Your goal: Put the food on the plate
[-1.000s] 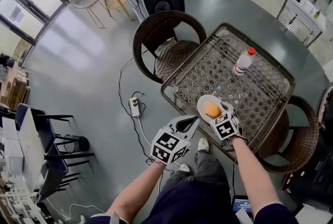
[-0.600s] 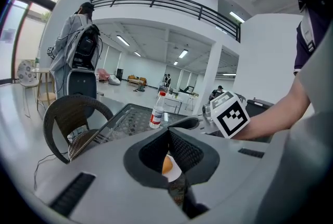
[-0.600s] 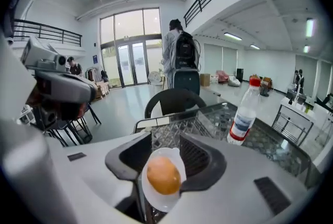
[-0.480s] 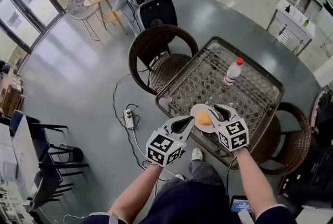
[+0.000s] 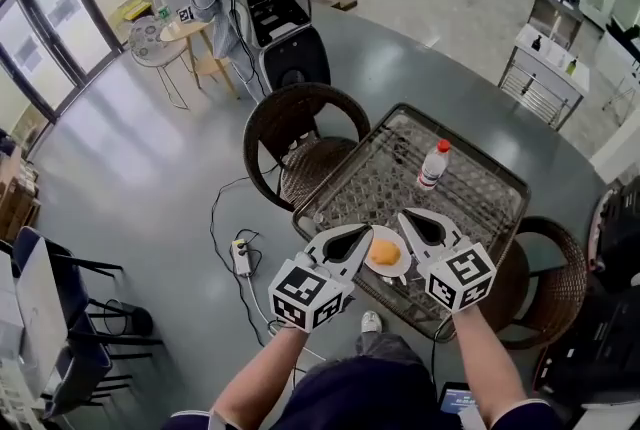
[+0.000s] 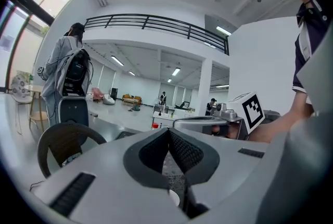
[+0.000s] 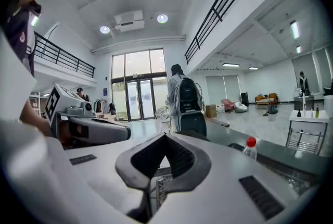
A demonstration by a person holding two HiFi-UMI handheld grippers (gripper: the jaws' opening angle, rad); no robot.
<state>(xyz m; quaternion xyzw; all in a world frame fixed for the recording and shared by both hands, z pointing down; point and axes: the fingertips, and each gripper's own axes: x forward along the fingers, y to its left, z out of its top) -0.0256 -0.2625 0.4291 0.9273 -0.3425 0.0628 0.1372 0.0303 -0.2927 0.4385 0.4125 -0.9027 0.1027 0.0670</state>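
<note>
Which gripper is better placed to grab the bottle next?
Right, probably: the right gripper sits nearer the bottle, which shows ahead in its own view. The left gripper is farther off, left of the plate. Both are shut, so open first.

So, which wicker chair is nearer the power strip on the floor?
The chair at the table's left; the power strip lies near it. The other chair stands at the table's right.

Orange food [image 5: 384,251], white plate [image 5: 401,266], red cap [image 5: 442,146], brown woven chair [image 5: 310,180], grey floor [image 5: 150,168].
</note>
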